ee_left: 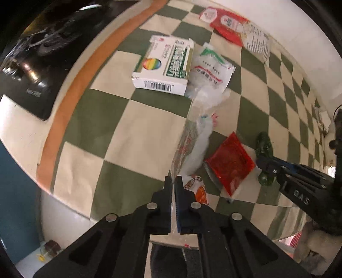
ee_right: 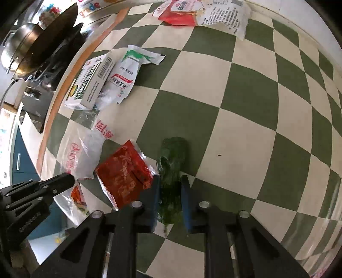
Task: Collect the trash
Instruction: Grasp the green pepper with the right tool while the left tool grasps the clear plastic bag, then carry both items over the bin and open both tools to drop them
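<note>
**A:** What does your left wrist camera show?

**B:** My left gripper (ee_left: 173,181) has its fingers pressed together on the edge of a clear plastic bag (ee_left: 193,139), which stretches away over the checkered tablecloth (ee_left: 139,132). Beyond it lie a white carton (ee_left: 164,66) and a white sachet (ee_left: 210,68), touching each other. A red sauce packet (ee_left: 230,162) sits to the right, with my right gripper (ee_left: 265,164) at a green packet (ee_left: 265,145).

**A:** And the right wrist view?

**B:** My right gripper (ee_right: 170,181) has its fingers narrowly apart on either side of the green packet (ee_right: 171,162); I can't tell whether they pinch it. The red sauce packet (ee_right: 124,175) lies just beside it, the clear plastic bag (ee_right: 83,154) further left. A torn red-and-white wrapper (ee_right: 201,12) is at the far edge.
</note>
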Demonstrator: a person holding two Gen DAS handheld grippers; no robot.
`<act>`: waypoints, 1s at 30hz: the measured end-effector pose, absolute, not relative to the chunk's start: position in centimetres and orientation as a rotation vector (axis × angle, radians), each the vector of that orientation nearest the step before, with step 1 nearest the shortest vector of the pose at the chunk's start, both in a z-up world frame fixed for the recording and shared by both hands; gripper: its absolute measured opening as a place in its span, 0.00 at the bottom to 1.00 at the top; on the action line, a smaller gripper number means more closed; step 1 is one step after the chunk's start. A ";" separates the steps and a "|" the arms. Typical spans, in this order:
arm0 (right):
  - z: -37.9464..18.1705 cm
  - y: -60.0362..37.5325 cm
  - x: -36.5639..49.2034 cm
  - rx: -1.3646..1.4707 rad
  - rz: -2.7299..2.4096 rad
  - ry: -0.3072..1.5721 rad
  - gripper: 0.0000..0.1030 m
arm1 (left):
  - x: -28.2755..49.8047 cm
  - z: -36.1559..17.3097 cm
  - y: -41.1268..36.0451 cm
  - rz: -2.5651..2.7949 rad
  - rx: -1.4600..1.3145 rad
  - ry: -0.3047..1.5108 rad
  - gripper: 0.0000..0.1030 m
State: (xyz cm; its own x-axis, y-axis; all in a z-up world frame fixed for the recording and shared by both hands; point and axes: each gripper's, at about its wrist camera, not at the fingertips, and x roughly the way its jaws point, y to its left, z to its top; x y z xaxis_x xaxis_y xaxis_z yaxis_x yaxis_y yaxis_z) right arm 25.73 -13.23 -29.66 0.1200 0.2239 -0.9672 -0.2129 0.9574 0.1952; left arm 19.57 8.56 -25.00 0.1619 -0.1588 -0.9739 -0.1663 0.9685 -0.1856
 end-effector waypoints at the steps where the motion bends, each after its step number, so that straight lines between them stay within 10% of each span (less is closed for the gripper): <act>1: -29.3 -13.5 25.7 0.020 0.320 1.406 0.18 | 19.4 -24.5 8.7 0.006 -0.287 1.402 0.00; 18: -20.0 -4.9 22.7 0.017 0.640 1.273 0.15 | 9.7 -13.8 17.2 0.240 -0.441 1.132 0.00; 30: -25.0 12.5 12.6 -0.110 1.014 1.394 0.15 | -4.4 -18.3 29.9 0.653 -0.654 1.126 0.00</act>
State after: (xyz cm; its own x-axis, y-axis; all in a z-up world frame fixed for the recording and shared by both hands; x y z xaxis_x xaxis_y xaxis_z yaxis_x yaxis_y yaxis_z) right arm 12.58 12.47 -25.02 -0.1509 0.5203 -0.8406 -0.6392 0.5972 0.4844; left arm -4.42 29.86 -18.34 0.2926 0.1383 -0.9462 -0.7531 0.6431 -0.1389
